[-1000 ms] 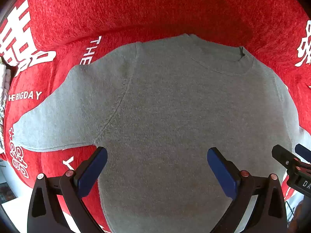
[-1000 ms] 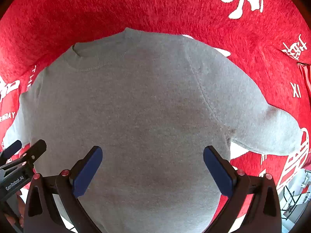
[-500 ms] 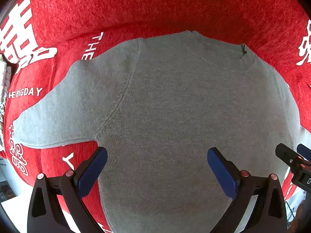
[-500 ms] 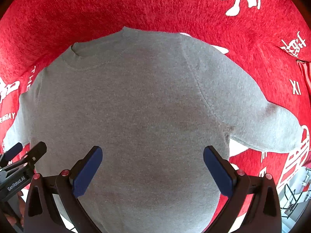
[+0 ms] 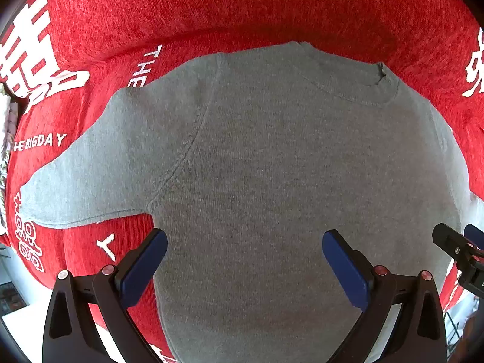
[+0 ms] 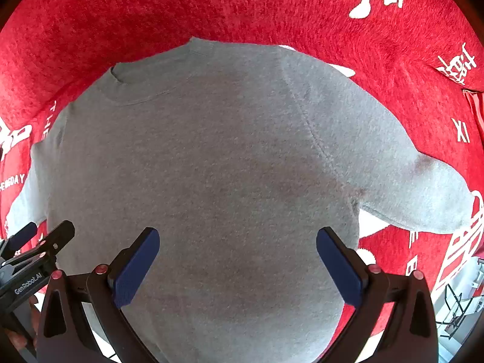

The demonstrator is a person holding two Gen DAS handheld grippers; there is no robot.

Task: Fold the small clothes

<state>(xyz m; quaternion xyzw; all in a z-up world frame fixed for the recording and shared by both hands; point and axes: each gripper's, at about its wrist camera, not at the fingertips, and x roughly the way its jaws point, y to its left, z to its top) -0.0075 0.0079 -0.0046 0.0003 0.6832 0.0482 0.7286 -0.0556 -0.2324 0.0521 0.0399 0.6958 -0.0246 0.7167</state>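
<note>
Below, grey sweater [image 5: 272, 181] flat, jaws spread above

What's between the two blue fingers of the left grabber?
Only the grey sweater, lying flat on the red cloth; the left gripper is open. The left wrist view shows this.

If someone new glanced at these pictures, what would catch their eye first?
A gray sweater lies spread flat, sleeves out, filling the middle of both views. Beneath it is a bright red cloth with white lettering. Both claws, left and right, hang open over the sweater's lower part.
</note>
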